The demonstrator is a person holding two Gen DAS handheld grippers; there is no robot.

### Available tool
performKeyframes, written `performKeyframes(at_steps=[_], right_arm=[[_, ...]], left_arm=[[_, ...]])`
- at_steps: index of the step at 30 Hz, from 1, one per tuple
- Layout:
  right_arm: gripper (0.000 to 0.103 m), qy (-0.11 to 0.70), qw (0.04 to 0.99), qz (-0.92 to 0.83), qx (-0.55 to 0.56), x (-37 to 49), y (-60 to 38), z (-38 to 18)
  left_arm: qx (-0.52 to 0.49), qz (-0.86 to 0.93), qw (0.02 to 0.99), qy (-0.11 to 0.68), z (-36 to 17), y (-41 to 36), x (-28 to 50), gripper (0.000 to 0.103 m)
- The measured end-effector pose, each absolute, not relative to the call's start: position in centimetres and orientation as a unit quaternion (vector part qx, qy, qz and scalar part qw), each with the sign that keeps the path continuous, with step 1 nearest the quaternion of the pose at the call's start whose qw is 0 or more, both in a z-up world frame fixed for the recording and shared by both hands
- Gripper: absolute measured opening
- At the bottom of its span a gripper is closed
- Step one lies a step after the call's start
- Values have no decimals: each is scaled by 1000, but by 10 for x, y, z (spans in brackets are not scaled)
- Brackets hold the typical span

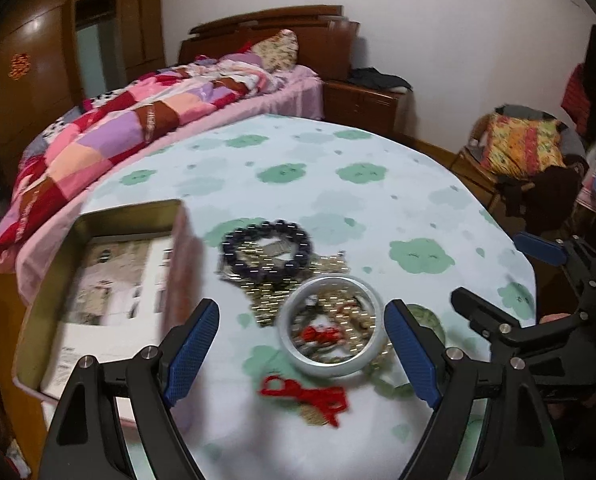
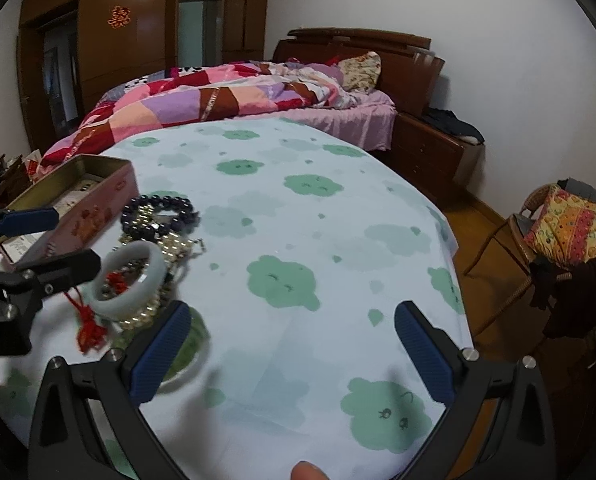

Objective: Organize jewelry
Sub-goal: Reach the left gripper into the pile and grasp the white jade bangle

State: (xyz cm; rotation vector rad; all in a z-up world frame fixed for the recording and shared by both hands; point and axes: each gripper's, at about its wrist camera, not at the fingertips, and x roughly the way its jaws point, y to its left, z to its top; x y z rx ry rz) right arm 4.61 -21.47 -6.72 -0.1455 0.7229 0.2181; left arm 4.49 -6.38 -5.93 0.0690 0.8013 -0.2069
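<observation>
Covering: a pale cloth printed with green clouds hides the whole table, and its far edge runs beside the bed.
Tin: an open pink tin with papers inside sits at the left edge of the table.
Jewelry: a heap lies just right of the tin, toward the near-left part of the table.
Bead bracelet: a dark bead bracelet lies on the far side of the heap, over a gold chain.
Bangle: a white bangle rests on the tangle of chain and beads.
Cord: a red cord knot lies at the near side of the bangle.
Green bangle: a green bangle lies partly behind the right gripper's left finger.
Left gripper: the left gripper is released, jaws spread either side of the white bangle, above it.
Right gripper: the right gripper is released, empty, over bare cloth right of the heap.
Room: a bed with a patchwork quilt, a brown wardrobe, a nightstand and a chair with a bright cushion.
</observation>
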Motion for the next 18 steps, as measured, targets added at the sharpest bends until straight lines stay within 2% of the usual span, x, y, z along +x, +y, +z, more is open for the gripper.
performKeyframes(at_steps=[16,17,18], right_arm=[[103,365,924,95,-65,49,-221,-77],[103,365,924,96,-66,49,-221,-77],[103,364,924,96,-67,49,-220,-78]], left_arm=[[22,-120,890,440,-90,-69,66,84],[16,-120,891,438,-90,-67,65,83],[10,-126,891,436,-89,-65,65,75]])
